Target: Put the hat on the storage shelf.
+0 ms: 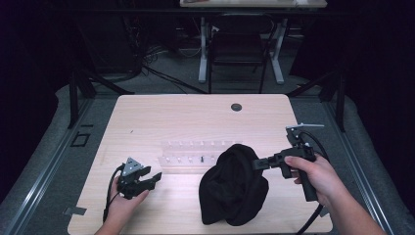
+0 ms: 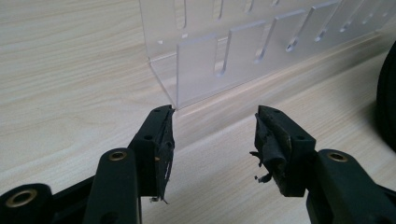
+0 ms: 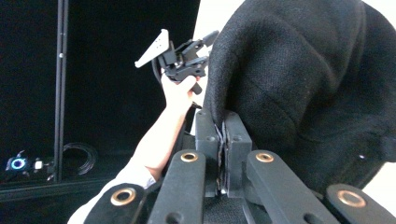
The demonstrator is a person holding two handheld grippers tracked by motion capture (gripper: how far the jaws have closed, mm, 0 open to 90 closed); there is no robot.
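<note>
My right gripper (image 1: 259, 163) has its jaws pinched tight on the rim of the black knit hat (image 1: 234, 185), a thin fold of fabric caught between the pads; in the right gripper view the two jaws stand pressed together with the hat (image 3: 299, 79) bulging up and away from them. The gripper points from the right edge of the table (image 1: 147, 117) toward its middle, so the hat lies straight ahead of my right hand (image 1: 313, 176), slumped in a heap near the front edge, a little right of centre. Its long axis runs roughly from the back toward the front edge, with the pinched rim at the upper right of the heap.

My left gripper (image 1: 147, 182) sits well apart from the hat, over the front-left part of the table, jaws wide and holding nothing. Seen along it, the left gripper (image 2: 212, 135) faces the corner of the clear slotted rack (image 2: 243, 51), with the hat only a dark sliver at the right of that view. The rack (image 1: 195, 152) lies between my two hands, just behind the hat's left side.

I judge the right hand far the nearer, already holding; the left would have to cross rightward along the front edge to reach the free rim.
</note>
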